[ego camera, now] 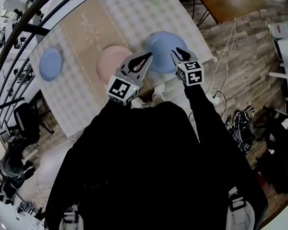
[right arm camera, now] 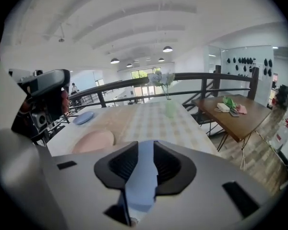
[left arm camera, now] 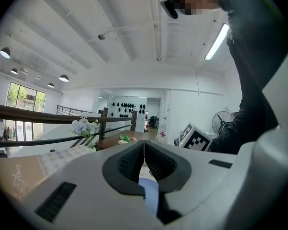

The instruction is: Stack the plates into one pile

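Three plates lie apart on the checkered table: a small blue plate at the left, a pink plate in the middle and a larger blue plate at the right. My left gripper is at the larger plate's left rim, its jaws shut tip to tip with nothing pinched. My right gripper is at that plate's right rim. Its jaws stand parted, and the larger blue plate shows in the gap, with the pads apart from it. The pink plate and small blue plate lie beyond.
A green vase with flowers stands at the table's far end. A brown wooden table with small items is off to the right, over a wood floor with cables. A dark railing runs behind the table.
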A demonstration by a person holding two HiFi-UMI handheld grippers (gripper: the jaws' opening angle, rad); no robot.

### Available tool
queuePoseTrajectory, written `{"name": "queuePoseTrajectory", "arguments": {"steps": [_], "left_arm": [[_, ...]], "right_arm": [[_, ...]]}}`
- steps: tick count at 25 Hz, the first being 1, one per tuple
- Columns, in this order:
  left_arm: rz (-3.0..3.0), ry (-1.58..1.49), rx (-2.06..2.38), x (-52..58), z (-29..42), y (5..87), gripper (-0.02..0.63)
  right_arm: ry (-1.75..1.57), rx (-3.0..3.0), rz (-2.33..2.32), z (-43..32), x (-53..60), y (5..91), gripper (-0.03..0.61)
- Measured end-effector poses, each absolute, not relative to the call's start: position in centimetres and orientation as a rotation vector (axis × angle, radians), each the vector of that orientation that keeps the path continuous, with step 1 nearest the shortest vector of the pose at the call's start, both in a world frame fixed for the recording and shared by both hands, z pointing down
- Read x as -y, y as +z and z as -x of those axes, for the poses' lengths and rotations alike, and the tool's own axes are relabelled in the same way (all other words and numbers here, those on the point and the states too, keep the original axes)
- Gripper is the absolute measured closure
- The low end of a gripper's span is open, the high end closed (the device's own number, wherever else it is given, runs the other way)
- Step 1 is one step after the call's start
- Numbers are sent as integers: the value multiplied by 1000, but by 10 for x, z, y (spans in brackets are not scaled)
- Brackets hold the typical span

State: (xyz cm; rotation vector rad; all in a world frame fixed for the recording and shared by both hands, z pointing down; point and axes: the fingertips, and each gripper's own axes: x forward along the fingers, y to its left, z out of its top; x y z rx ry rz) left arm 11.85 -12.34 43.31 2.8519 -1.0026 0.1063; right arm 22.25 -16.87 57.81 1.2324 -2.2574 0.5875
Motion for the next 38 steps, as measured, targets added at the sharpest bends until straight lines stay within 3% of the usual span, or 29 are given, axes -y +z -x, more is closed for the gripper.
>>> {"name": "queuePoseTrajectory", "arguments": {"steps": [18, 38], "left_arm": [[-2813, 95, 942, 143, -174, 459, 594], [-2773, 122, 923, 142, -177, 462, 594]], "right_arm": [[712, 1946, -1238, -319, 195, 703, 425], [806, 1850, -1235, -321, 202, 750, 446]]}}
